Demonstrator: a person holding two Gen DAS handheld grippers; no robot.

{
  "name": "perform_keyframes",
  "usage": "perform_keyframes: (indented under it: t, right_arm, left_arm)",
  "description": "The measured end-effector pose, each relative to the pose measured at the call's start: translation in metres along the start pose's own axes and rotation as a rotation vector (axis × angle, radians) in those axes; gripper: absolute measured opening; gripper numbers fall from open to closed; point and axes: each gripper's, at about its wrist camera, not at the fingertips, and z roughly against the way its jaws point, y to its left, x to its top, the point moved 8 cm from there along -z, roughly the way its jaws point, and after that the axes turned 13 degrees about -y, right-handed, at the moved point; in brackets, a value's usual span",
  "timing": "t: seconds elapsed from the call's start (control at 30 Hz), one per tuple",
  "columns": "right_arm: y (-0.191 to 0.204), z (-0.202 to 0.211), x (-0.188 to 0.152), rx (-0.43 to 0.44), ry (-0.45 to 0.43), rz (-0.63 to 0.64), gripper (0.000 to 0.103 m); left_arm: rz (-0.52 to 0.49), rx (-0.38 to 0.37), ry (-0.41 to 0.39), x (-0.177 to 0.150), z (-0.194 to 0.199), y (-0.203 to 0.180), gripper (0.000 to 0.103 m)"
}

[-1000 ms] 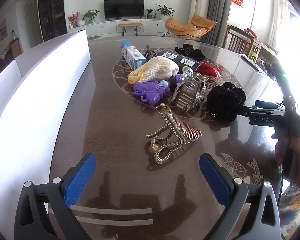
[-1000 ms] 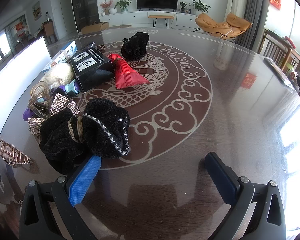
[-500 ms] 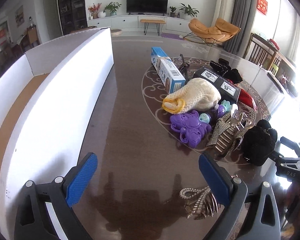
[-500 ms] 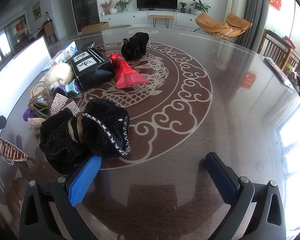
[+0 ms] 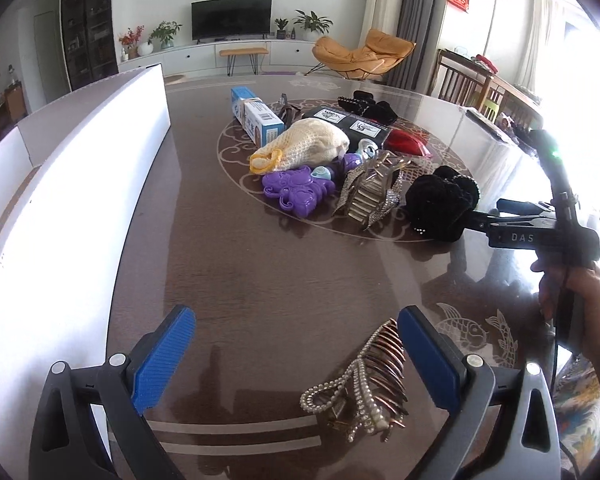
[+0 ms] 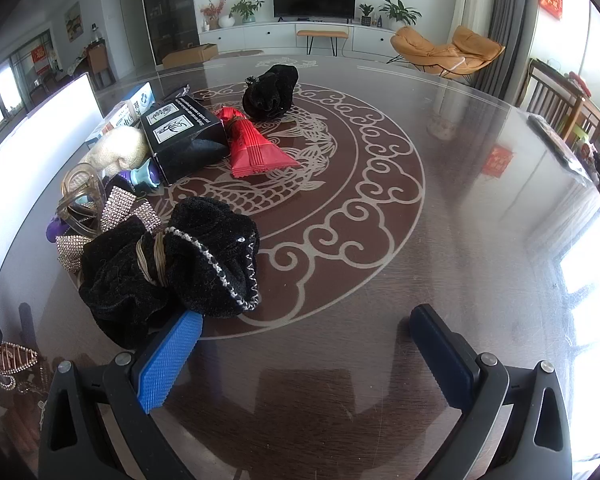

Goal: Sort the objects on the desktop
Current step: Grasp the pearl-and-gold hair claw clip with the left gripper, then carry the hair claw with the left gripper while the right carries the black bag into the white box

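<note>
- Hovering low over the dark glossy desk point(image 5: 228, 264), the left claw point(image 5: 296, 354) had its blue pads spread wide and gripped nothing.
- A pearl-and-copper hair claw clip point(image 5: 364, 384) lay on the desk just inside the left claw's right pad, seemingly touching it, with a clear gap to the left pad.
- The right claw point(image 6: 306, 354) was likewise spread apart and pinched nothing; its left pad sat against the near edge of a black velvet scrunchie point(image 6: 172, 264).
- In the left wrist view the same scrunchie point(image 5: 440, 208) rested at the tip of the right claw, held in the person's right hand point(image 5: 572, 300).
- Beside the scrunchie lay a rhinestone hair clip point(image 5: 372, 194), then a purple plastic toy point(image 5: 298, 192) and a cream knitted pouch point(image 5: 304, 146).
- Farther back were a blue-and-white box point(image 5: 256, 118), a black box point(image 6: 184, 134), a red packet point(image 6: 256, 148) touching the black box, and a second black scrunchie point(image 6: 270, 92).
- A white cardboard box point(image 5: 60, 184) ran along the desk's left side, well apart from the cluster.
</note>
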Motion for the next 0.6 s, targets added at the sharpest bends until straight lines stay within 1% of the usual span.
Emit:
perform_keyframes:
  t: [0.1, 0.13, 0.23, 0.27, 0.33, 0.37, 0.4, 0.43, 0.47, 0.5, 0.6]
  right_arm:
    - [0.0, 0.0, 0.0, 0.0, 0.0, 0.0, 0.103]
    - [0.0, 0.0, 0.0, 0.0, 0.0, 0.0, 0.103]
    - [0.0, 0.0, 0.0, 0.0, 0.0, 0.0, 0.103]
    - [0.0, 0.0, 0.0, 0.0, 0.0, 0.0, 0.103]
    - [0.0, 0.0, 0.0, 0.0, 0.0, 0.0, 0.103]
    - [0.0, 0.0, 0.0, 0.0, 0.0, 0.0, 0.103]
    - [0.0, 0.0, 0.0, 0.0, 0.0, 0.0, 0.103]
    - [0.0, 0.0, 0.0, 0.0, 0.0, 0.0, 0.103]
    - [0.0, 0.0, 0.0, 0.0, 0.0, 0.0, 0.103]
    - [0.0, 0.0, 0.0, 0.0, 0.0, 0.0, 0.103]
    - [0.0, 0.0, 0.0, 0.0, 0.0, -0.001, 0.103]
  left_arm:
    - [-0.017, -0.123, -0.024, -0.002, 0.008, -0.017, 0.103]
    - [-0.038, -0.142, -0.019, -0.004, 0.007, -0.022, 0.103]
    - [-0.108, -0.132, 0.02, -0.016, -0.005, -0.032, 0.103]
    - [-0.119, -0.117, 0.046, -0.021, -0.01, -0.033, 0.103]
    - [-0.103, -0.108, 0.088, -0.026, -0.017, -0.033, 0.101]
    - [-0.084, -0.114, 0.087, -0.027, -0.018, -0.032, 0.087]
    - [-0.083, -0.098, 0.068, -0.025, -0.016, -0.03, 0.07]
    - [-0.082, -0.099, 0.063, -0.024, -0.014, -0.03, 0.061]
    - [-0.073, -0.108, 0.066, -0.024, -0.013, -0.029, 0.036]
    - [-0.054, -0.109, 0.074, -0.024, -0.012, -0.027, 0.026]
    - [0.028, -0.099, 0.06, -0.024, -0.008, -0.016, 0.026]
